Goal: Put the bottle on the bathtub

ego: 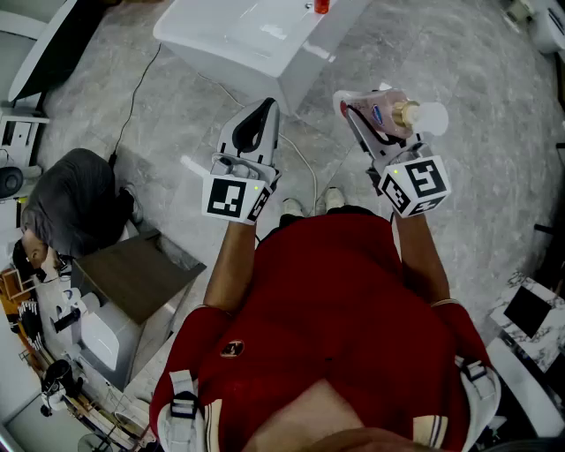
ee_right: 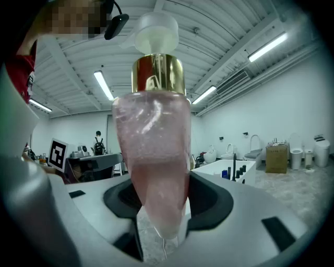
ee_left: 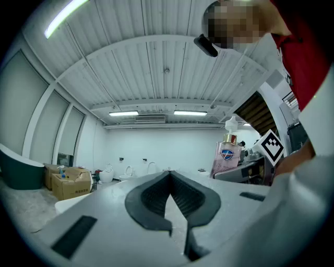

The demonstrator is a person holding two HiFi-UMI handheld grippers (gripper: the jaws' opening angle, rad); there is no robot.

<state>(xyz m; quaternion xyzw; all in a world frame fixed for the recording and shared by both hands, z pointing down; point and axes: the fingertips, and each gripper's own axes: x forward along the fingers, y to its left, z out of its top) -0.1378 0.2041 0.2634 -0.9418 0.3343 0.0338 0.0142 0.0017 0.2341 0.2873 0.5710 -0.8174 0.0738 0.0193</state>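
A pink soap bottle [ego: 381,115] with a gold collar and a white pump stands upright between the jaws of my right gripper [ego: 359,121], which is shut on its lower body. In the right gripper view the bottle [ee_right: 155,156] fills the middle, squeezed by the right gripper [ee_right: 160,211]. My left gripper [ego: 264,108] is held level beside it, shut with nothing in it; its pads meet at the tip in the left gripper view [ee_left: 169,174], where the bottle [ee_left: 226,156] shows to the right. The white bathtub [ego: 238,40] lies ahead on the grey floor.
A small red thing [ego: 321,5] sits on the tub's rim. A cable [ego: 305,163] runs over the floor. At the left are a grey bag [ego: 75,201] and a low cabinet [ego: 132,275]. Cardboard boxes [ee_left: 65,182] and another white tub [ee_right: 229,168] with dark bottles stand farther off.
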